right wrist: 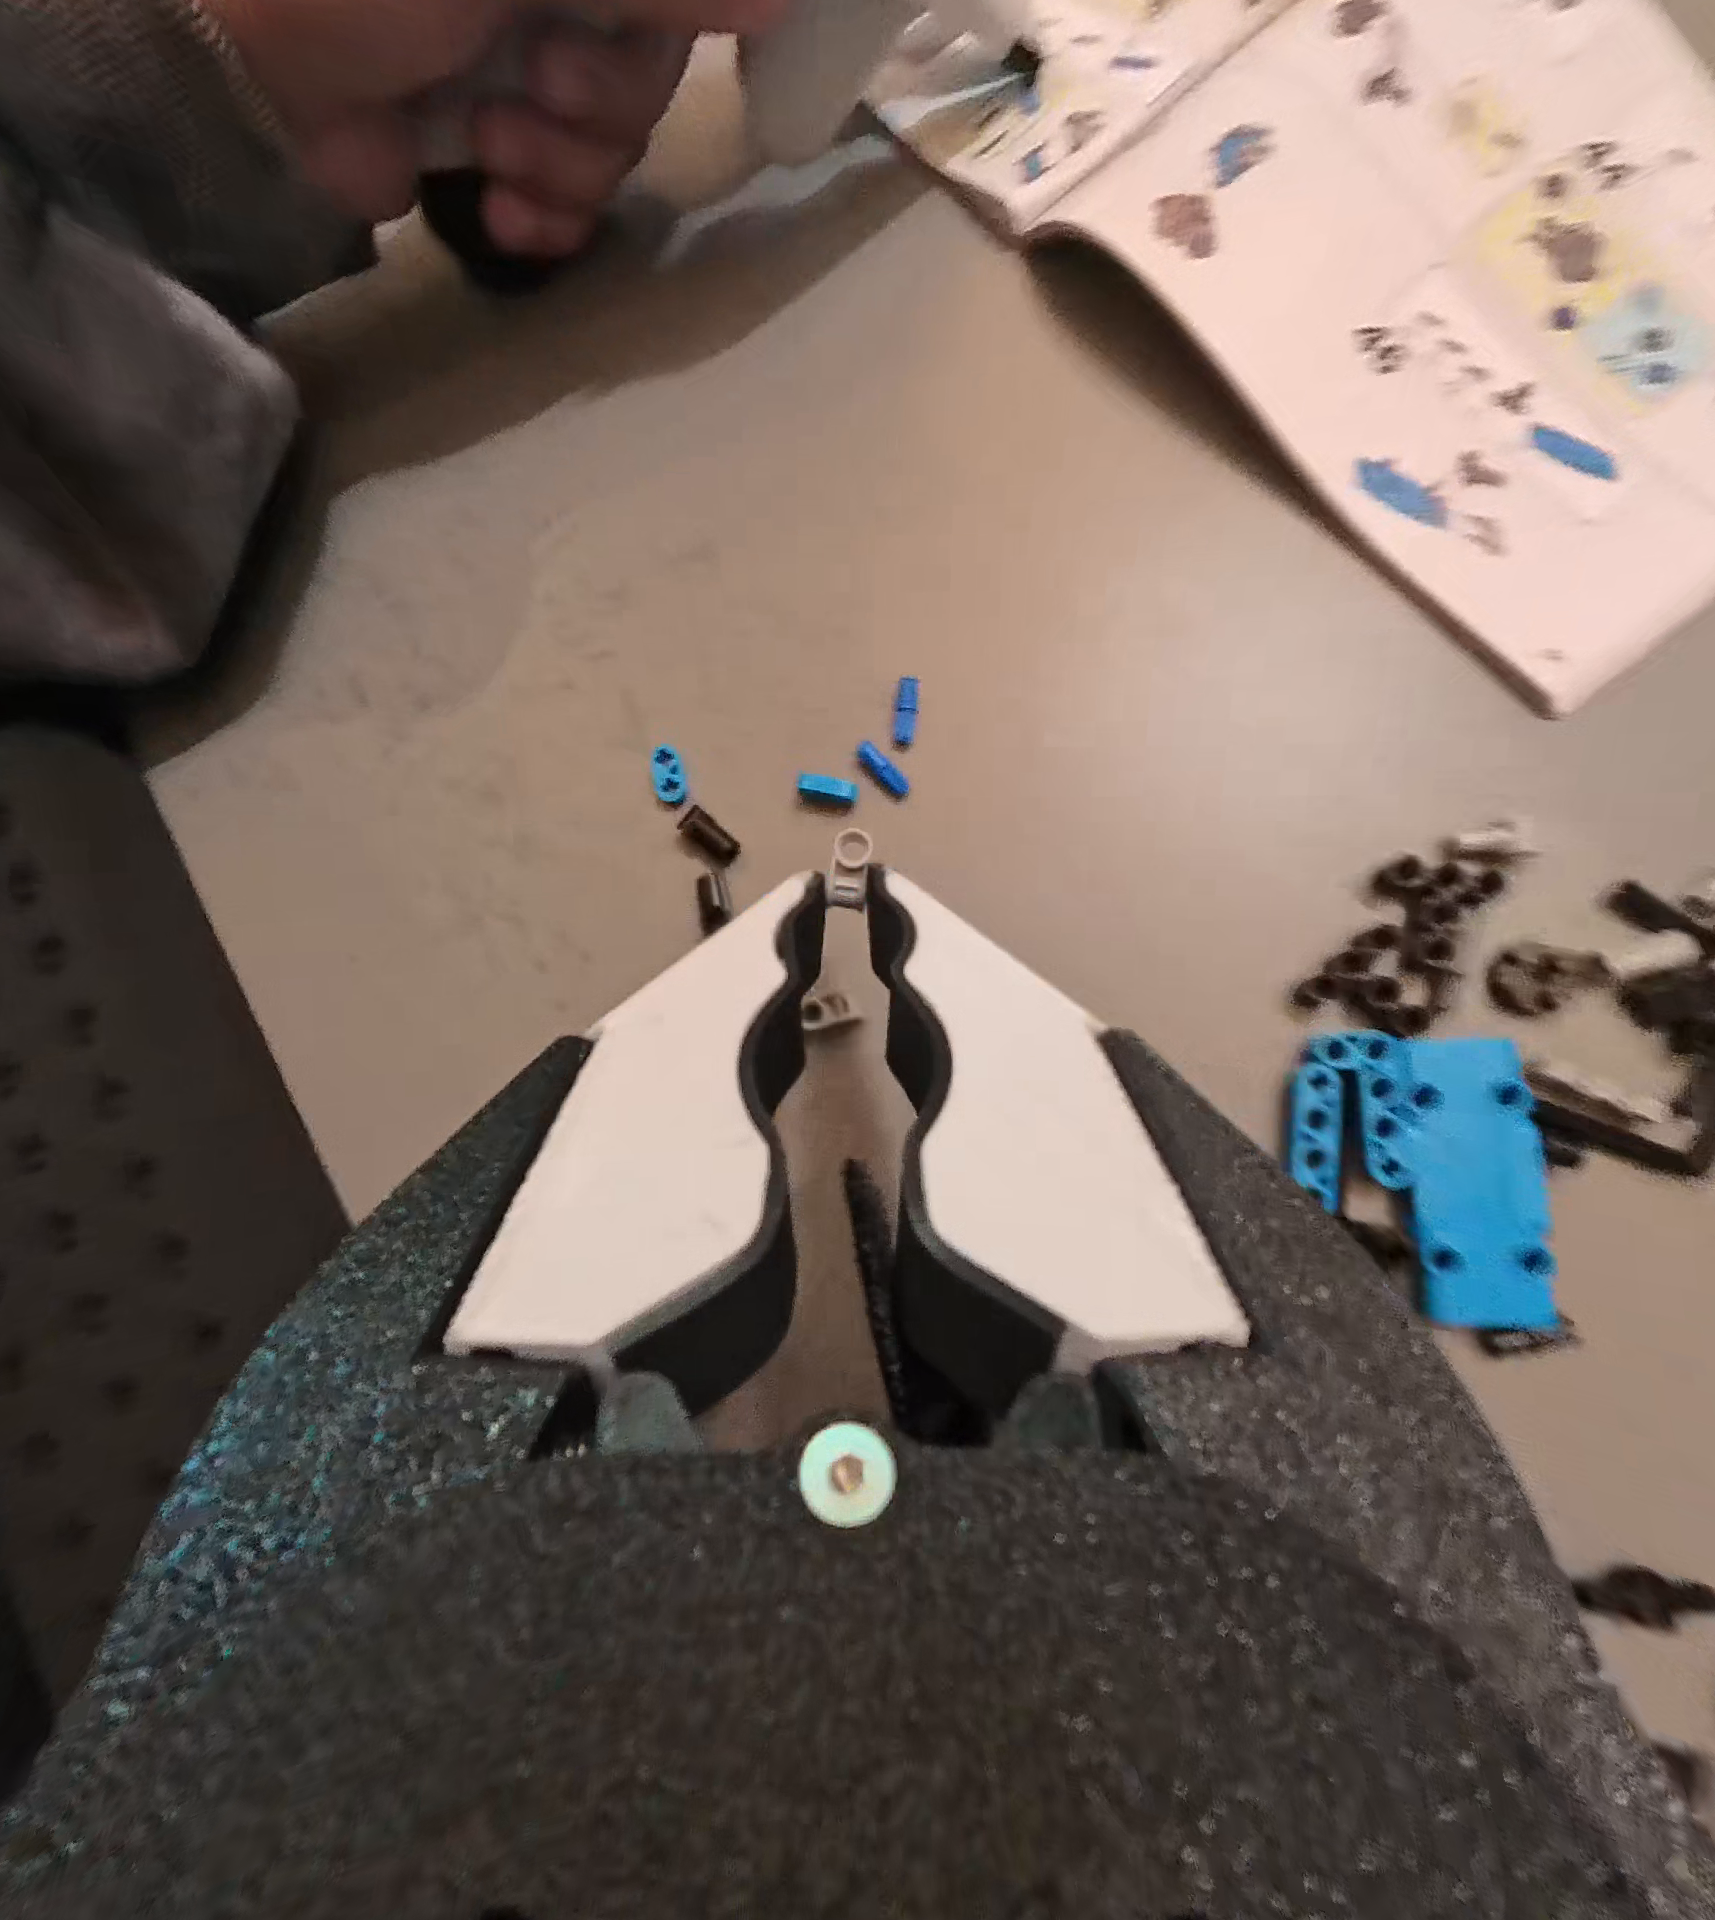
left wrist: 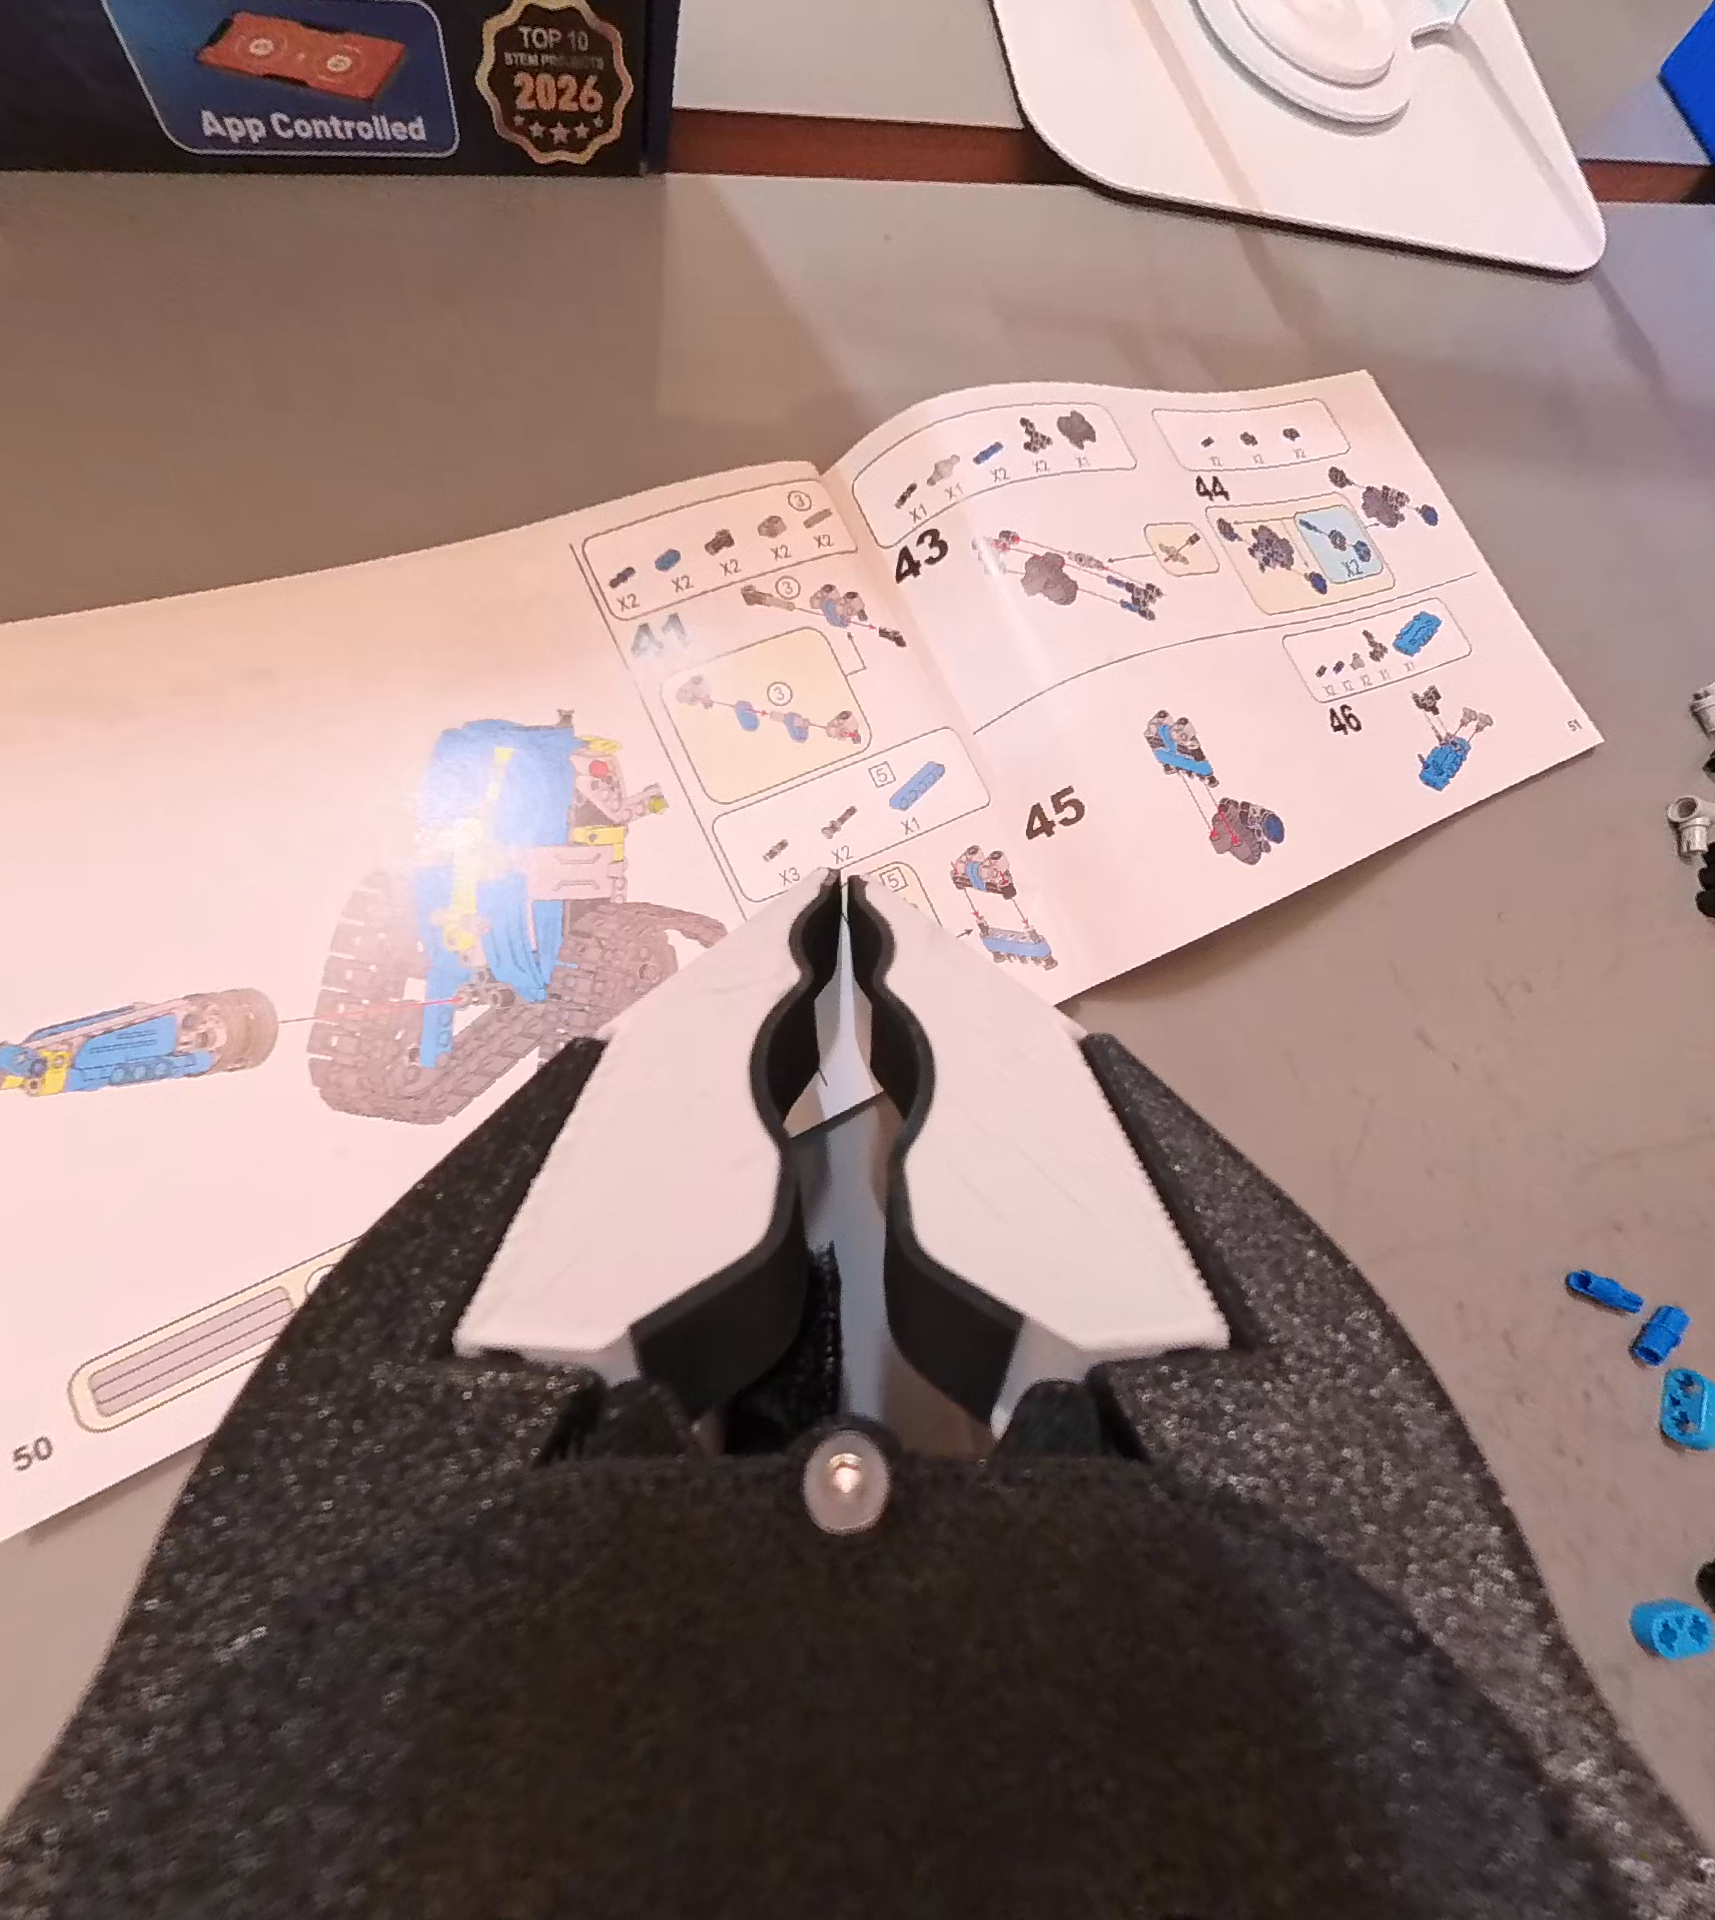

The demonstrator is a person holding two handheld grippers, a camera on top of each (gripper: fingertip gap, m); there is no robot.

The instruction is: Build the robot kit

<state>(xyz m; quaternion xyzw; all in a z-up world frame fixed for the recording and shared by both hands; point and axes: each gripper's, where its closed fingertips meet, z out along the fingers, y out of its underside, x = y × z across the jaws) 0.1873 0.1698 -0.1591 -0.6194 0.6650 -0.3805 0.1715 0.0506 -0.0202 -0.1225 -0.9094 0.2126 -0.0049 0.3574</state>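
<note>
My right gripper [right wrist: 848, 883] pinches a small grey connector piece [right wrist: 851, 864] by its stem, its ringed end poking past my tips, lifted over the blue pins [right wrist: 879, 767] ahead. My left gripper [left wrist: 840, 883] is clenched empty above the open instruction booklet [left wrist: 1092, 644].

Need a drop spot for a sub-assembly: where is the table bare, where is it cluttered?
Free: the table between the dark box and the open booklet; also between the booklet and the small blue pieces in the right wrist view. Crowded: the black parts pile and blue plate, right of the right gripper.
</note>
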